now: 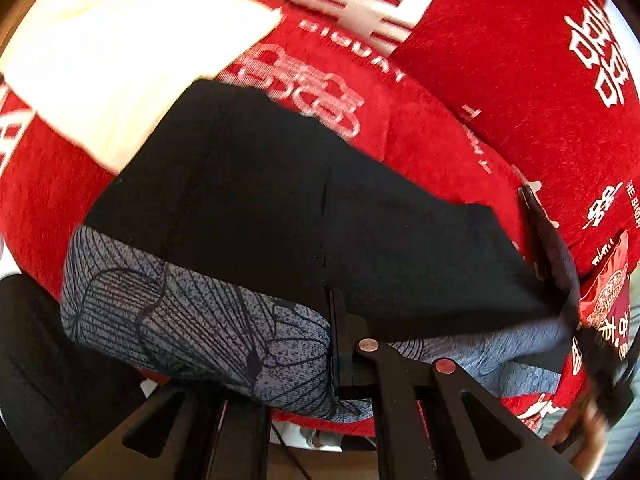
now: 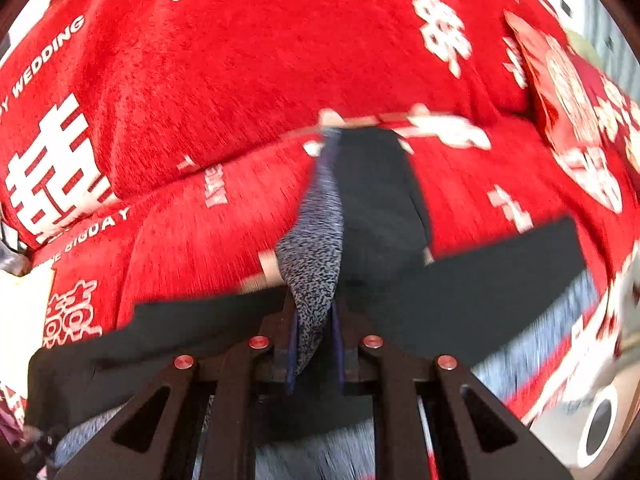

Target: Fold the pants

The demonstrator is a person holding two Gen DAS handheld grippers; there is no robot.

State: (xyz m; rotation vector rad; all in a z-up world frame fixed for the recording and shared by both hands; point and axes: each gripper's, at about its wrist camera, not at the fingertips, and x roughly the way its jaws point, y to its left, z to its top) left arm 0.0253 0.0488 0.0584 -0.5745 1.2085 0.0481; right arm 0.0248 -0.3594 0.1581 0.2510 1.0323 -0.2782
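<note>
The pants (image 1: 280, 200) are black with a grey line-patterned part (image 1: 192, 320) and lie across a red bed cover. My left gripper (image 1: 340, 344) is shut on the pants at the near edge, where black and grey cloth meet. My right gripper (image 2: 316, 344) is shut on a fold of grey and black cloth (image 2: 320, 248) that rises between its fingers. The right gripper also shows at the right of the left wrist view (image 1: 560, 264), pinching the far end of the pants. The rest of the pants (image 2: 480, 292) spread left and right below it.
The red bed cover (image 1: 480, 60) with white characters fills both views. A white pillow (image 1: 100, 60) lies at the upper left. A red printed packet (image 2: 576, 120) lies at the right, also seen in the left wrist view (image 1: 608, 292). A white round object (image 2: 600, 428) is at the lower right.
</note>
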